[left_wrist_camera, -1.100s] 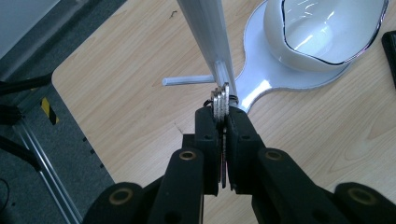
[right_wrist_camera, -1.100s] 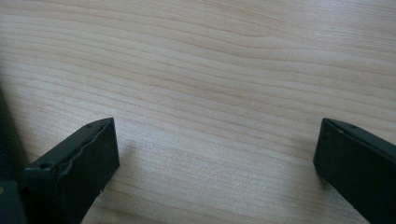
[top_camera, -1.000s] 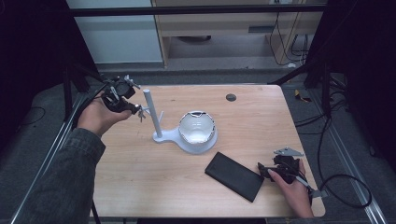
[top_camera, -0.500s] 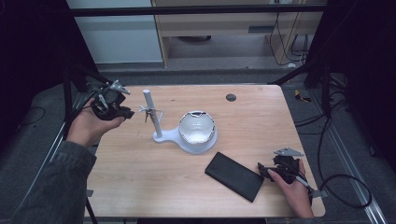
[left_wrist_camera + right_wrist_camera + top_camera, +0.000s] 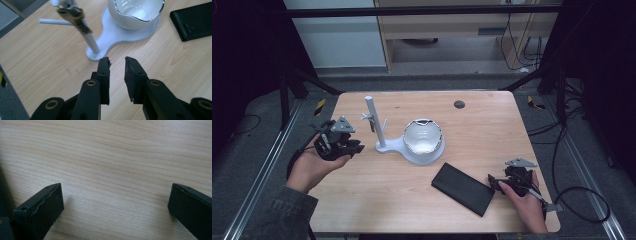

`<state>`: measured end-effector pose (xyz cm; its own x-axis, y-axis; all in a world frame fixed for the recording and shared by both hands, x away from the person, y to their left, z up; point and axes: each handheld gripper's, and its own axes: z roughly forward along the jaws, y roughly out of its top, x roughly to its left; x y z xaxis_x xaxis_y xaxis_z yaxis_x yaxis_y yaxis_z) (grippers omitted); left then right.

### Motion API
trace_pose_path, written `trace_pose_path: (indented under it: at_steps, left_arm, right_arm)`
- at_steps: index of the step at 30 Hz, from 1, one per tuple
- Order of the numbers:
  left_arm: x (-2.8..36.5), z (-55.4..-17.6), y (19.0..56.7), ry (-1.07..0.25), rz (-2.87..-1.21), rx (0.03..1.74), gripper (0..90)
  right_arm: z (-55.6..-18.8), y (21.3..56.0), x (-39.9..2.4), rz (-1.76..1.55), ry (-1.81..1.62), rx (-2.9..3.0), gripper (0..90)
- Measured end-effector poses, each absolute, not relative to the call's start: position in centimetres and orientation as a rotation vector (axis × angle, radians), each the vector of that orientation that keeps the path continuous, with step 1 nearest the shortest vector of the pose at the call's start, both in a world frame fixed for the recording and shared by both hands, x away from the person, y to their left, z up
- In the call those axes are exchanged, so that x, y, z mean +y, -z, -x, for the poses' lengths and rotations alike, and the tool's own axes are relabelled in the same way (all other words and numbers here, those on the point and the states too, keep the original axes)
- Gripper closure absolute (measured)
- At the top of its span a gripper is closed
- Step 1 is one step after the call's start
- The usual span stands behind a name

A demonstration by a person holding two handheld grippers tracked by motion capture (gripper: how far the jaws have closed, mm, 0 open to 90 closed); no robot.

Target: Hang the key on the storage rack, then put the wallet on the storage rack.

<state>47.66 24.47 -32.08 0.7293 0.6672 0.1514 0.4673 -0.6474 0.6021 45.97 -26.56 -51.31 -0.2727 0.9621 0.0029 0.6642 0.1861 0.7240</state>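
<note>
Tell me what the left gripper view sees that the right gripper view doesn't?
The left gripper view looks past its own narrowly parted jaws at a white stand: a thin post with something brass-coloured hanging on it, and a white bowl on the stand's base. A flat black case lies at the right edge.

The right gripper view has its jaws spread wide, with a dark edge at its far left that I cannot identify.

Both share the light wooden table and a pair of black jaws rising from the bottom.

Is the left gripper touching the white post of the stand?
Apart. In the left gripper view, bare wood lies between the left gripper and the foot of the white post. The high view also shows a gap between them.
</note>
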Motion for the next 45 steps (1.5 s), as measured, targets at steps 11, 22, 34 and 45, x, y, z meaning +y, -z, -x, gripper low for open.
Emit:
trace_pose_path:
  at_steps: [11, 22, 34, 45]
  left_arm:
    - [21.3, -46.9, 34.4, -0.424, -2.359, 0.794, 73.7]
    - [16.4, -46.4, 36.6, -0.345, -2.377, 0.674, 84.6]
    - [11.8, -46.3, 40.2, -0.25, -2.413, 0.593, 90.0]
    - [8.9, -46.8, 43.2, -0.19, -2.468, 0.563, 90.0]
  right_arm:
    - [-45.9, 51.3, -26.6, -1.524, -0.869, 2.009, 0.6]
    - [-45.7, 51.3, -26.8, -1.518, -0.869, 2.013, 1.3]
    - [-45.4, 50.6, -27.4, -1.51, -0.886, 1.987, 5.8]
    - [-43.4, 48.9, -27.4, -1.43, -0.969, 1.946, 7.8]
